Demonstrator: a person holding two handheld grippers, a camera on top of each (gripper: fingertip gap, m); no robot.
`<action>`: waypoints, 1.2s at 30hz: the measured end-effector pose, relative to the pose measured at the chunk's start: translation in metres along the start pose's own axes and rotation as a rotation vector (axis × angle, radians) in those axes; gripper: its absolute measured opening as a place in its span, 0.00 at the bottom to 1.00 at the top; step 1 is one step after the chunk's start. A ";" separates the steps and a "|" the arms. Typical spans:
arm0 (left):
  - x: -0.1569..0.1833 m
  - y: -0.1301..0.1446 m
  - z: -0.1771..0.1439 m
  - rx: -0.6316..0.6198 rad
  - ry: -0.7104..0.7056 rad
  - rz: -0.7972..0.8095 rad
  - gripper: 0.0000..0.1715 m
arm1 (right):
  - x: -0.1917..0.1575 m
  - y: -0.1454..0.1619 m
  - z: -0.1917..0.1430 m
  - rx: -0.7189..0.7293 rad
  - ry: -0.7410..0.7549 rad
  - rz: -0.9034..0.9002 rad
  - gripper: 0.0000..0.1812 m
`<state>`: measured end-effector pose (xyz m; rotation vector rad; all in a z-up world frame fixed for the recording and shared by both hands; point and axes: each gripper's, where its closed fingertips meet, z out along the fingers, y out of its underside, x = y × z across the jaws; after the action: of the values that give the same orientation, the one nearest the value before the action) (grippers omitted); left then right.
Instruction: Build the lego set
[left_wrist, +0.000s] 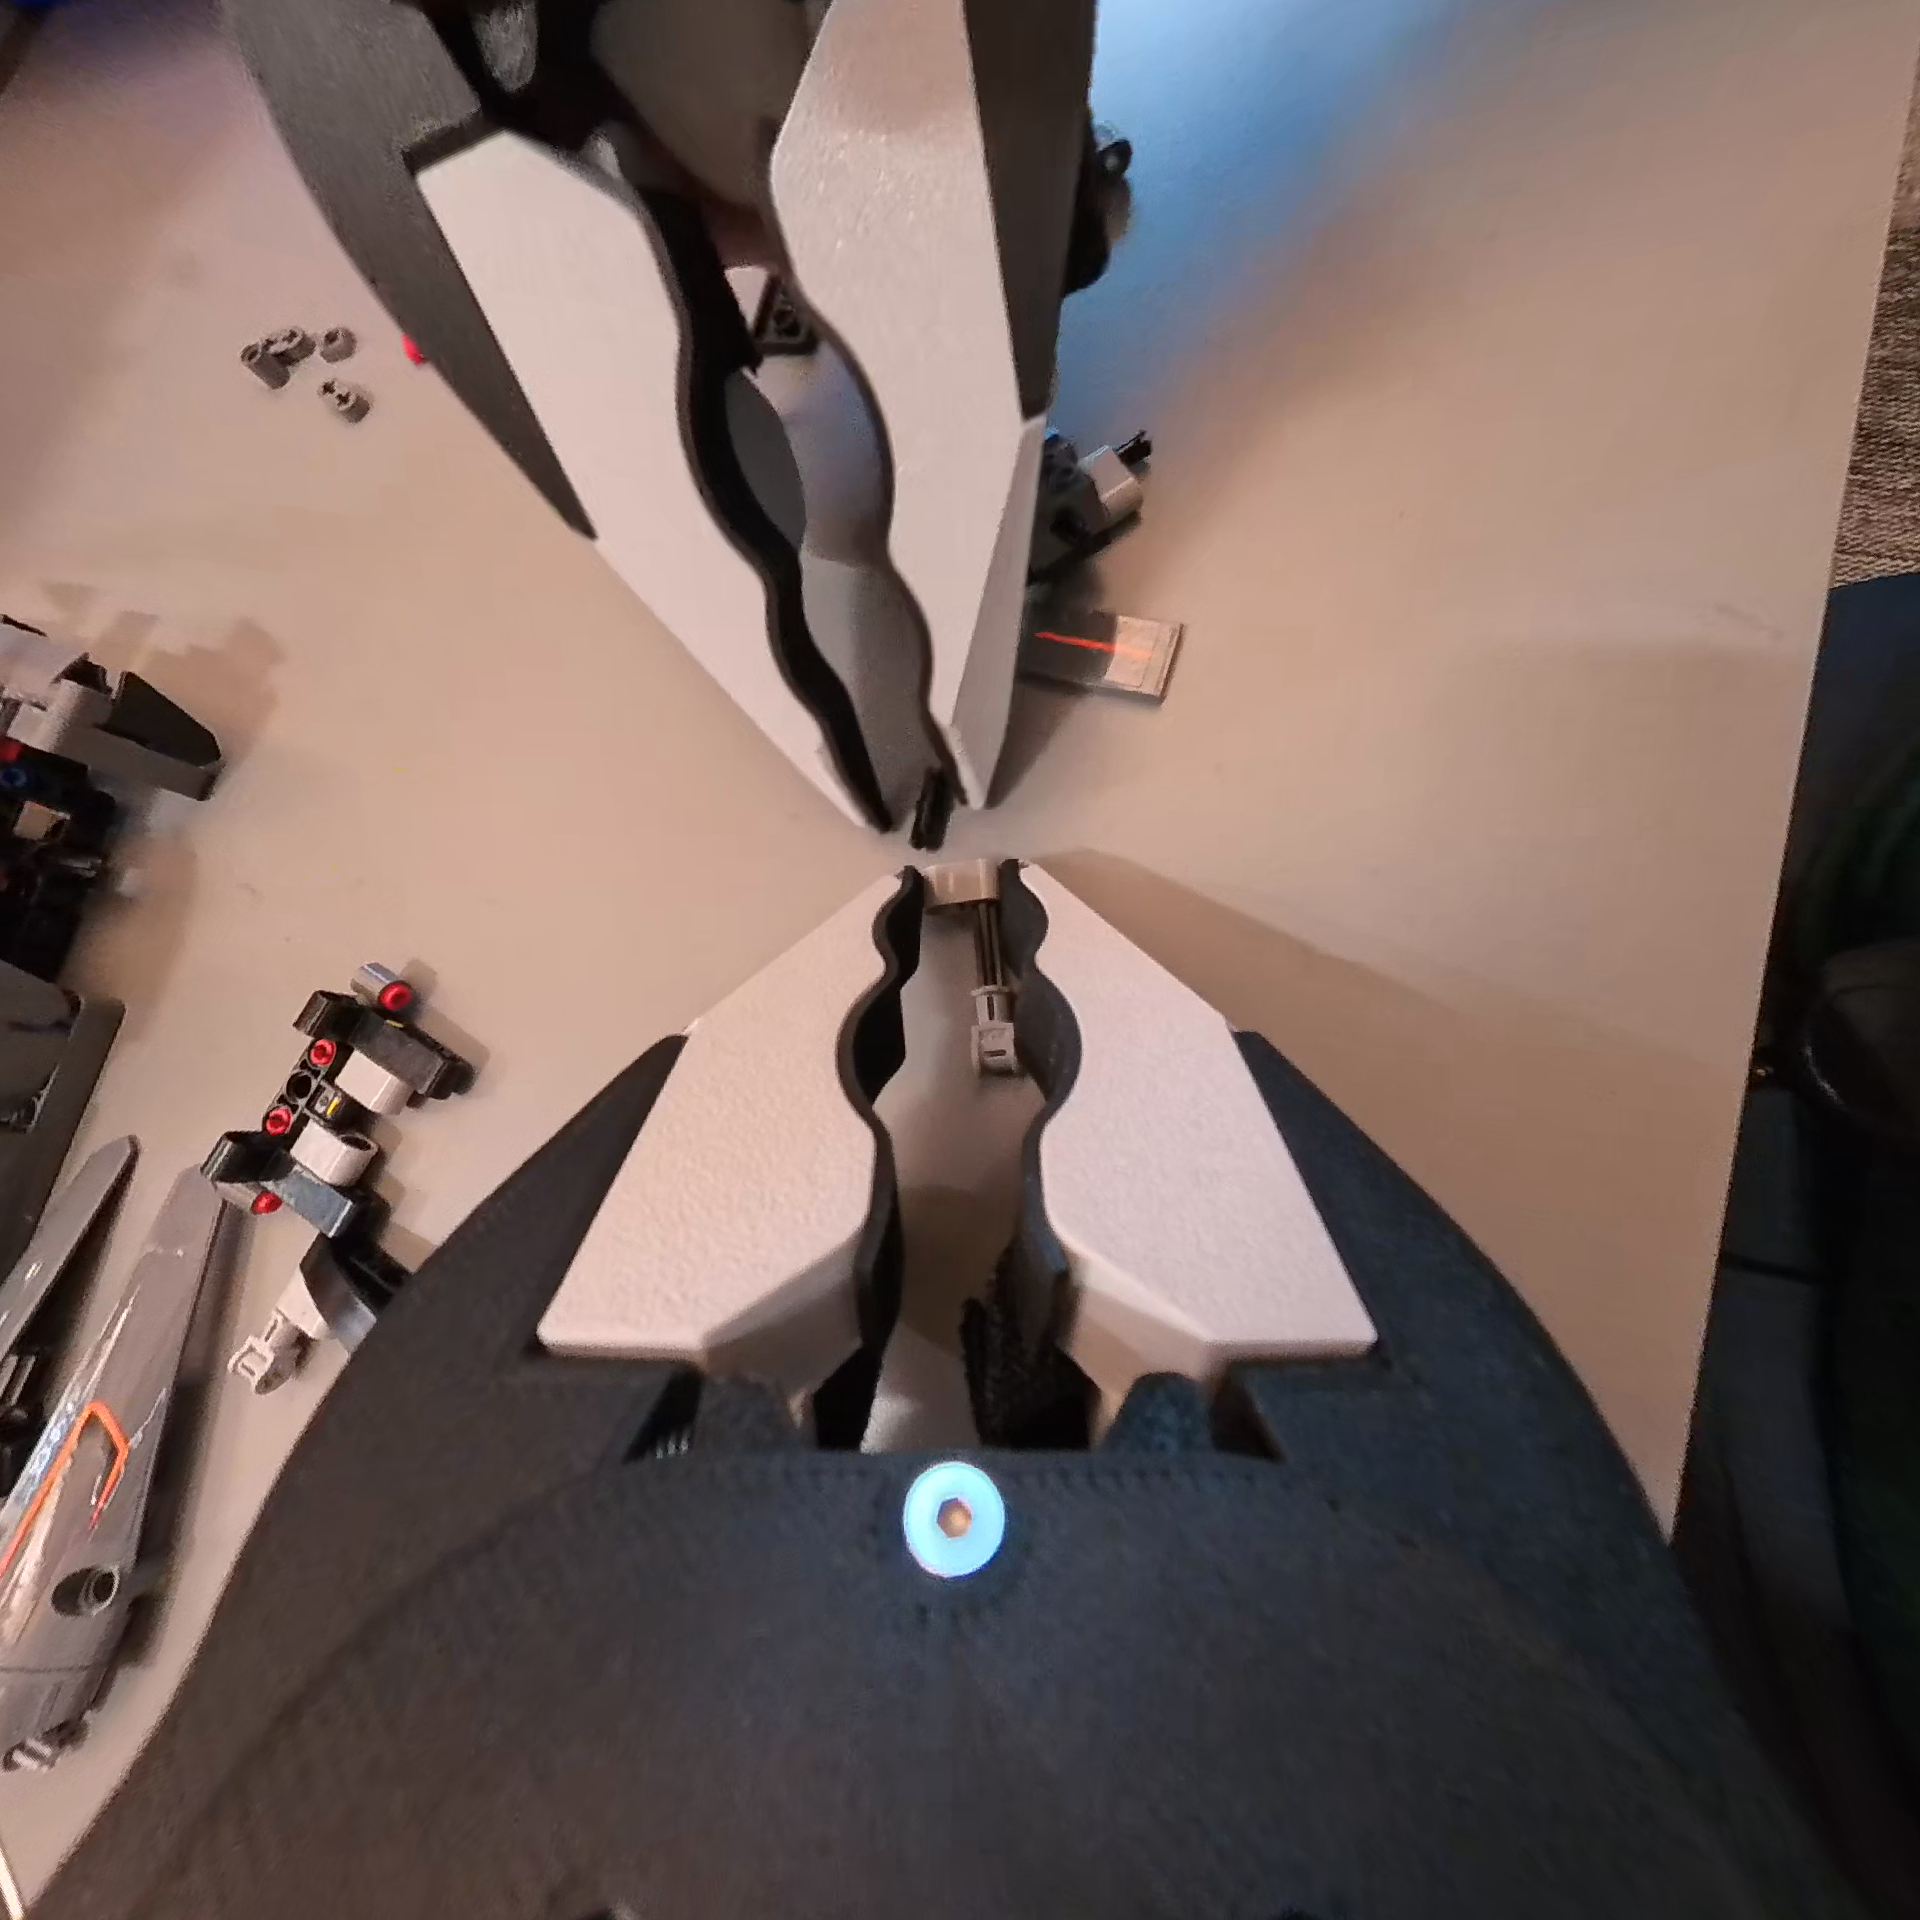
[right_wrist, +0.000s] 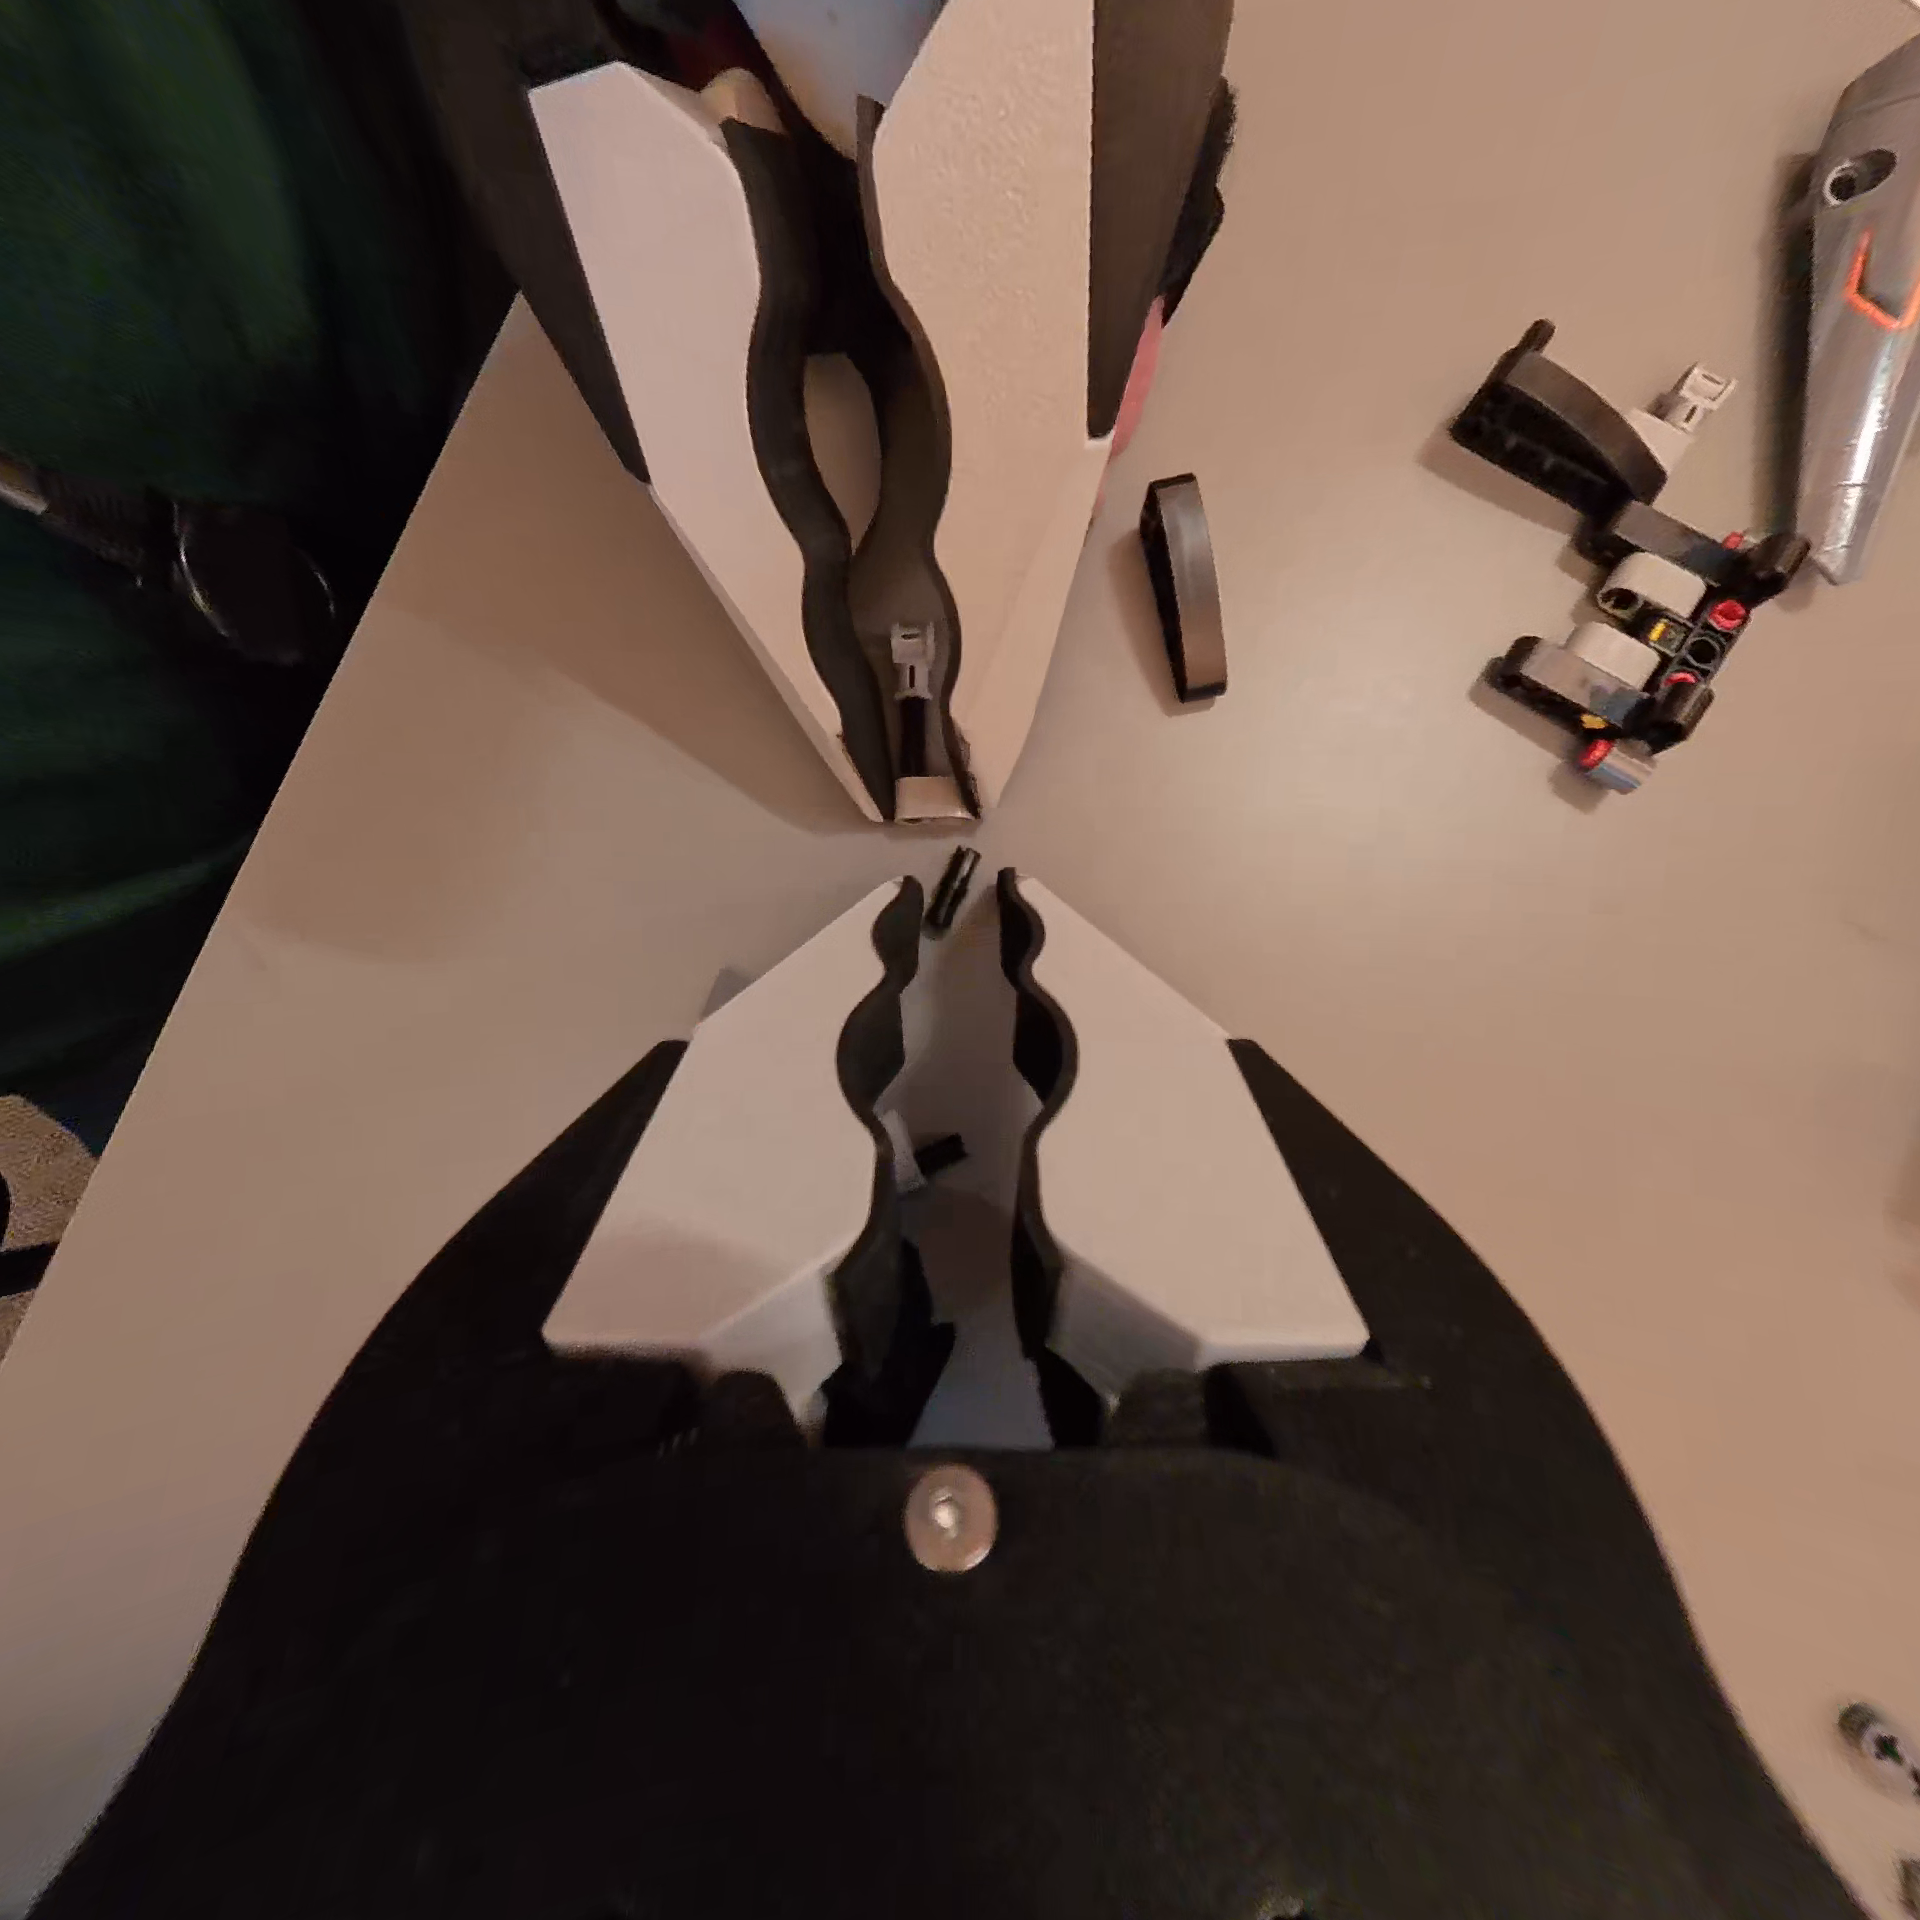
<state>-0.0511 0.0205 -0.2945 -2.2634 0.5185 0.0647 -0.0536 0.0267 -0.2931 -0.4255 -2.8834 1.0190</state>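
Two hand-held grippers meet tip to tip above the counter (left_wrist: 1351, 790). Left hand-held gripper (left_wrist: 961, 883) pinches a grey bush on a black axle (left_wrist: 961, 885), offering its open end; right hand-held gripper (right_wrist: 958, 896), jaws narrow, carries a small black pin (right_wrist: 951, 883), probably to be pushed in. Both point level at each other, pin just short of the bush. Half-built subassembly (left_wrist: 332, 1101) waits well aside.

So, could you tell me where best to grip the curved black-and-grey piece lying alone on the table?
I'd pinch the curved piece across its two long sides at mid-length, coming from above: it is long and narrow, and nothing crowds either flank.
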 end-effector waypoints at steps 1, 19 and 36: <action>0.000 0.000 0.000 0.000 0.001 -0.001 0.08 | 0.000 0.000 -0.001 0.001 0.009 0.005 0.08; 0.000 0.000 0.000 -0.003 -0.001 -0.003 0.08 | 0.002 -0.001 0.003 -0.016 0.042 -0.012 0.06; 0.000 0.001 0.000 -0.003 -0.011 -0.003 0.08 | 0.001 0.001 0.002 0.004 0.062 -0.011 0.01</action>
<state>-0.0518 0.0199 -0.2945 -2.2660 0.5088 0.0766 -0.0548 0.0263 -0.2951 -0.4324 -2.8261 0.9913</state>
